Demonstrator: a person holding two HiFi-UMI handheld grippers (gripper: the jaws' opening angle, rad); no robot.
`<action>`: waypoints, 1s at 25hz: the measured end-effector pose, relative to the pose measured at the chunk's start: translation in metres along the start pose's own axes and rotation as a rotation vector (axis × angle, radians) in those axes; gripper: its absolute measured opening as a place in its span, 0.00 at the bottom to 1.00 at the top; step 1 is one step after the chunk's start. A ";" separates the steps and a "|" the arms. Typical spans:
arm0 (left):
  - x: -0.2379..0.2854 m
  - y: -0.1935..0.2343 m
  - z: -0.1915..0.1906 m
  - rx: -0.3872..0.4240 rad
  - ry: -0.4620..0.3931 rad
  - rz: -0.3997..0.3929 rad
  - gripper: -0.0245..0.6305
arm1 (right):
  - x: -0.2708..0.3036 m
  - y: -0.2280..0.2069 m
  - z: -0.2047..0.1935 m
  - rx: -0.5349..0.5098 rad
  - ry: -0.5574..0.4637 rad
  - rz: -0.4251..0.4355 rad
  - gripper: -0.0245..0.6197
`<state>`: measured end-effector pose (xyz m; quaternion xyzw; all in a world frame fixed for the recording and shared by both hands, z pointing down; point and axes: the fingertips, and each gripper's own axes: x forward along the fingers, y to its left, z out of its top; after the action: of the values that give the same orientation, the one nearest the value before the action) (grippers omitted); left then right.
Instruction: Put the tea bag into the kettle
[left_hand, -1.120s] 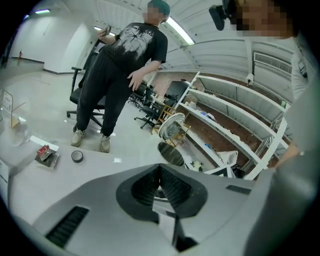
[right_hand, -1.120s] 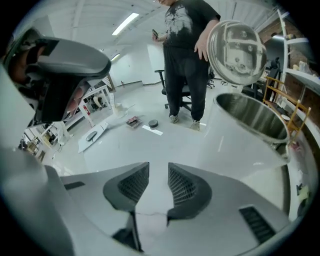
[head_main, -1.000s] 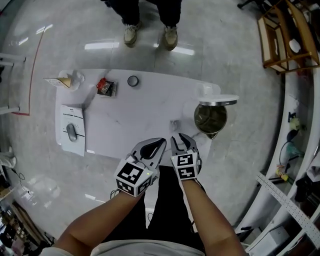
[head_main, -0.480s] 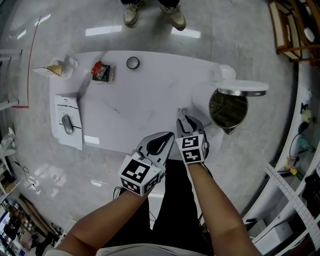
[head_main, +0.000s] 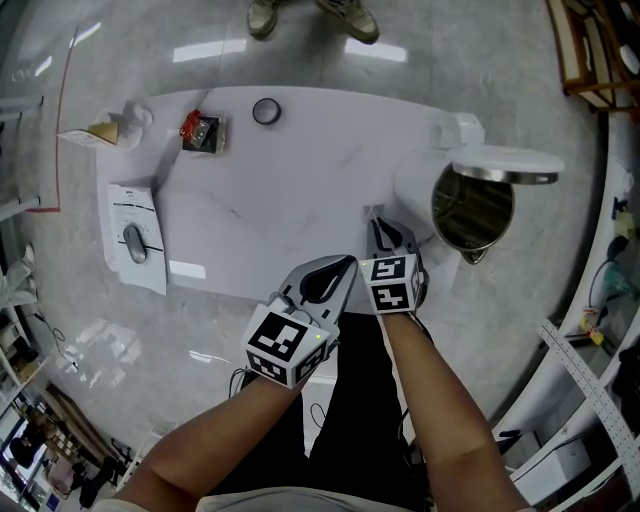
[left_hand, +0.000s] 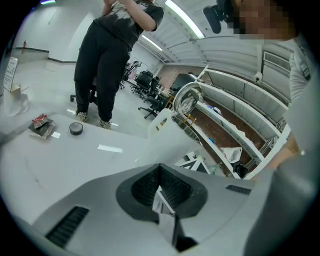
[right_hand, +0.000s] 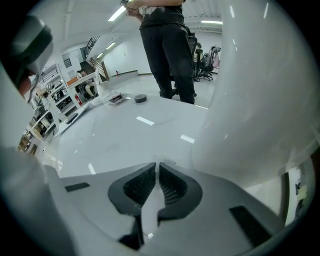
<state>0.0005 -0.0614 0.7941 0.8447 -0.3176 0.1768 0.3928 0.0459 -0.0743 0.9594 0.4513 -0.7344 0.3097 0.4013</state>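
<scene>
Bench (head_main: 300, 180), white and long, on glossy grey floor (head_main: 110, 340), wooden rack (head_main: 590, 55) at far right. Kettle (head_main: 472, 210) at the bench's right end, lid up. Tea bag (head_main: 373, 212) on the bench just left of it, at the tips of the right claw (head_main: 386, 232), which is closing and pinching its near edge. Left claw (head_main: 345, 264) pressed together, just left of the right one. Tape roll (head_main: 265, 111) and red packet (head_main: 200, 130) at the far side. From the head view, only shoes (head_main: 312, 16) past the far edge; from the left gripper view, whole standing person (left_hand: 112, 55) in dark clothes, office chairs (left_hand: 147, 82) behind.
</scene>
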 end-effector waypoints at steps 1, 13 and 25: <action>0.000 0.000 -0.001 -0.001 0.002 0.000 0.05 | 0.000 -0.001 0.000 -0.001 0.003 -0.003 0.07; -0.014 -0.009 0.018 0.018 -0.016 -0.001 0.05 | -0.054 0.006 0.039 0.073 -0.093 -0.002 0.05; -0.057 -0.051 0.073 0.048 -0.075 -0.039 0.05 | -0.175 0.037 0.100 0.127 -0.234 -0.015 0.05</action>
<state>-0.0036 -0.0704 0.6891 0.8659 -0.3114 0.1449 0.3636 0.0286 -0.0684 0.7550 0.5143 -0.7516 0.2978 0.2861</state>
